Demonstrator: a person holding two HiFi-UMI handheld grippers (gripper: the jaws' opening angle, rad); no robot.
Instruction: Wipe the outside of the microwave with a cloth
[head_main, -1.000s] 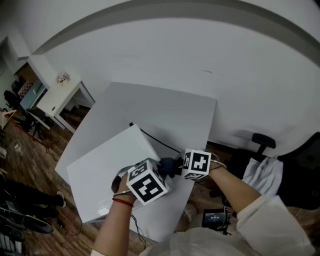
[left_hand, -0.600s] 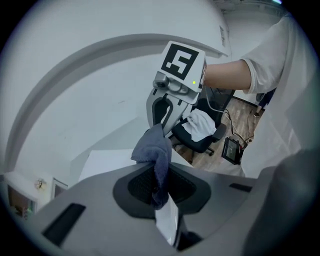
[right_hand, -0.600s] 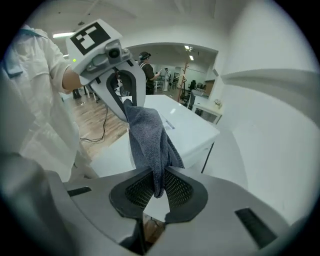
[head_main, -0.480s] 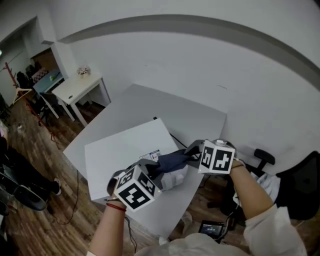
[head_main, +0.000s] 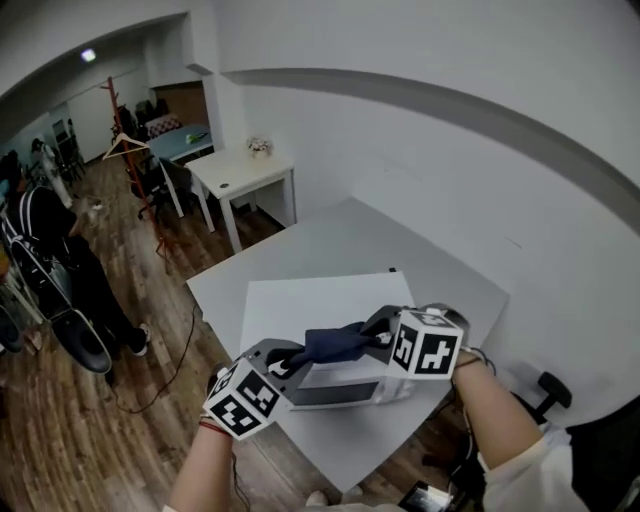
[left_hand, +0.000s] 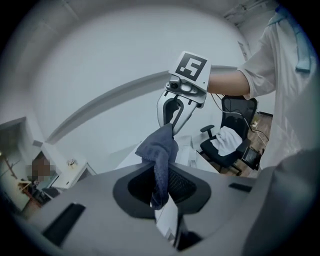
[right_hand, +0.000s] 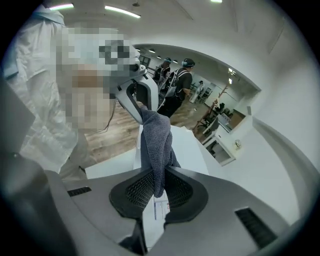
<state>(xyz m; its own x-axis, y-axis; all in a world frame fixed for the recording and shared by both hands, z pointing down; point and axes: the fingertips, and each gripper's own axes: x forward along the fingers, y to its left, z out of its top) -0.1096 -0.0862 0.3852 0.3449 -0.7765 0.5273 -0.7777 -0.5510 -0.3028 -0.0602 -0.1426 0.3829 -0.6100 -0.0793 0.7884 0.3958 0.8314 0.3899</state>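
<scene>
A dark blue cloth (head_main: 335, 342) hangs stretched between both grippers, just above the near edge of the white microwave (head_main: 315, 300). My left gripper (head_main: 285, 360) is shut on the cloth's left end, and my right gripper (head_main: 375, 325) is shut on its right end. In the left gripper view the cloth (left_hand: 157, 160) runs from my own jaws up to the right gripper (left_hand: 175, 107) opposite. In the right gripper view the cloth (right_hand: 155, 145) runs from my jaws to the left gripper (right_hand: 140, 100). The microwave's front face (head_main: 335, 388) points towards me.
The microwave stands on a white table (head_main: 440, 285) against the white wall. A small white desk (head_main: 240, 170) and a coat rack (head_main: 120, 120) stand at the far left, and a person (head_main: 60, 270) is at the left. An office chair (left_hand: 227, 142) with a white garment is behind me.
Both grippers rose from beside the microwave to above its near edge, carrying the cloth. They drew apart, so the bunched cloth now hangs stretched between them. The head view swung left.
</scene>
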